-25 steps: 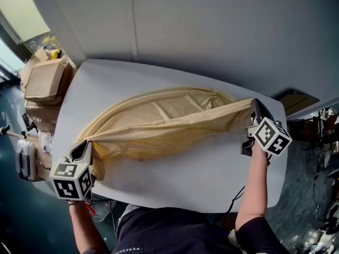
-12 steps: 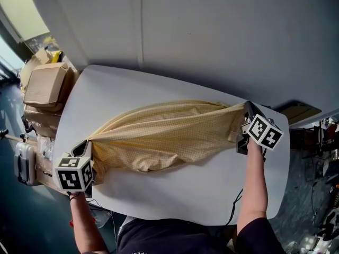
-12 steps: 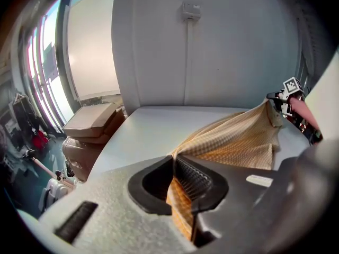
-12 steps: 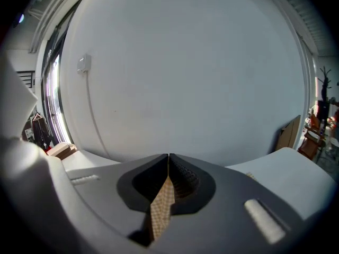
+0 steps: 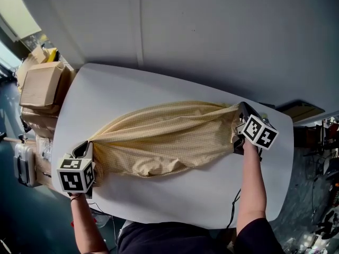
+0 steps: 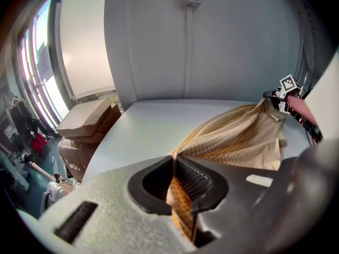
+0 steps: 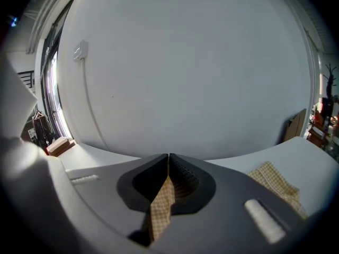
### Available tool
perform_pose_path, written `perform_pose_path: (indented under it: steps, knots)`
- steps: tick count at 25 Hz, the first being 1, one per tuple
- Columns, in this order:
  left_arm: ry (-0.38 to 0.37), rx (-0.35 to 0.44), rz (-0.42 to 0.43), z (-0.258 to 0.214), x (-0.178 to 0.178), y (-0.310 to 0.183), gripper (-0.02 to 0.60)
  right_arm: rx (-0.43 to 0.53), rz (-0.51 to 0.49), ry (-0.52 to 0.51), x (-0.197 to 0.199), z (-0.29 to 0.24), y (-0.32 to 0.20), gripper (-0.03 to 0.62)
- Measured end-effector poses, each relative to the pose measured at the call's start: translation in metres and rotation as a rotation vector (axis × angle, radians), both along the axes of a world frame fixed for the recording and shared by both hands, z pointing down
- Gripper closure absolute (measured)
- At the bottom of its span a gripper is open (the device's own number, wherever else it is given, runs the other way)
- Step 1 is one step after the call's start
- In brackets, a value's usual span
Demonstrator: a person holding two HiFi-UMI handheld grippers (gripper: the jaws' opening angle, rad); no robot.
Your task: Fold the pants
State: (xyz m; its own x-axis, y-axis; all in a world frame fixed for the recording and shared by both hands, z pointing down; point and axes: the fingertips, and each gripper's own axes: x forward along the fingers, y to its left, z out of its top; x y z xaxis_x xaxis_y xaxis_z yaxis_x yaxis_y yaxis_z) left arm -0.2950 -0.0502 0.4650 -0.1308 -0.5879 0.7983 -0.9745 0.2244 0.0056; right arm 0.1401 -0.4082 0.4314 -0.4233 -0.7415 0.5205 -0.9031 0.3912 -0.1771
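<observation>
The yellow checked pants (image 5: 164, 134) lie stretched across the white table (image 5: 196, 189), bunched into long folds. My left gripper (image 5: 89, 148) is shut on the pants' left end, near the table's left front edge; the cloth (image 6: 183, 205) is pinched between its jaws and fans out toward the far end (image 6: 243, 139). My right gripper (image 5: 239, 118) is shut on the right end, with a strip of checked fabric (image 7: 160, 205) clamped between its jaws. More of the pants (image 7: 278, 187) shows low on the right in the right gripper view. Both ends sit low, close to the tabletop.
Cardboard boxes (image 5: 39, 86) are stacked off the table's left side, also seen as boxes (image 6: 87, 123) in the left gripper view. A grey wall (image 5: 212, 36) runs behind the table. Clutter and equipment (image 5: 323, 142) stand on the floor to the right.
Both grippers have come down and moved away from me, toward the wall, carrying the pants. The hanging cloth has settled onto the table and gathered into a narrower band.
</observation>
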Motion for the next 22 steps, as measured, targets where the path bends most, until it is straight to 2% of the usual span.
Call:
perform_pose_path:
  steps: [7, 11, 16, 22]
  knots:
    - [0.016, -0.001, -0.004, 0.007, -0.002, -0.002, 0.546, -0.013, -0.006, 0.053, 0.003, 0.013, -0.008, 0.580]
    - [0.055, 0.025, -0.016, 0.004, -0.003, -0.001, 0.532, -0.019, -0.006, 0.047, 0.003, 0.010, -0.010, 0.546]
    - [0.053, 0.025, 0.016, 0.001, 0.000, 0.004, 0.518, -0.027, -0.004, 0.040, 0.008, 0.006, -0.010, 0.543]
    - [0.092, 0.021, 0.078, -0.002, 0.009, 0.016, 0.503, -0.075, -0.005, 0.025, 0.016, 0.009, -0.004, 0.537]
